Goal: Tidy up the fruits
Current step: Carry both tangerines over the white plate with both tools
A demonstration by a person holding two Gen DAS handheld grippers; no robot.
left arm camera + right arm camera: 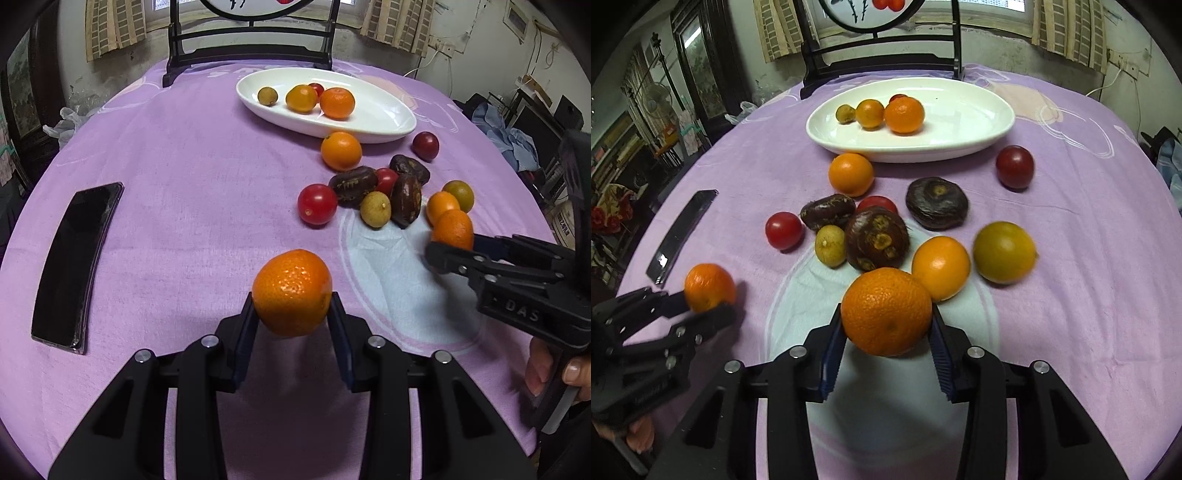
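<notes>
My left gripper [292, 308] is shut on a small orange mandarin [291, 280], held just above the purple cloth. My right gripper [886, 325] is shut on a larger orange [886, 306] at the near edge of the loose fruit pile. In the left wrist view the right gripper [443, 247] enters from the right with its orange [453, 227]. A white oval plate [960, 118] at the back holds several small fruits. Between the plate and the grippers lie loose oranges, red tomatoes [783, 229], dark brown water chestnuts [877, 238] and a greenish citrus [1004, 252].
A black phone [74, 266] lies on the cloth at the left. A dark wooden stand [251, 48] rises behind the plate at the table's far edge. A person's hand [546, 365] grips the right handle. Clutter surrounds the round table.
</notes>
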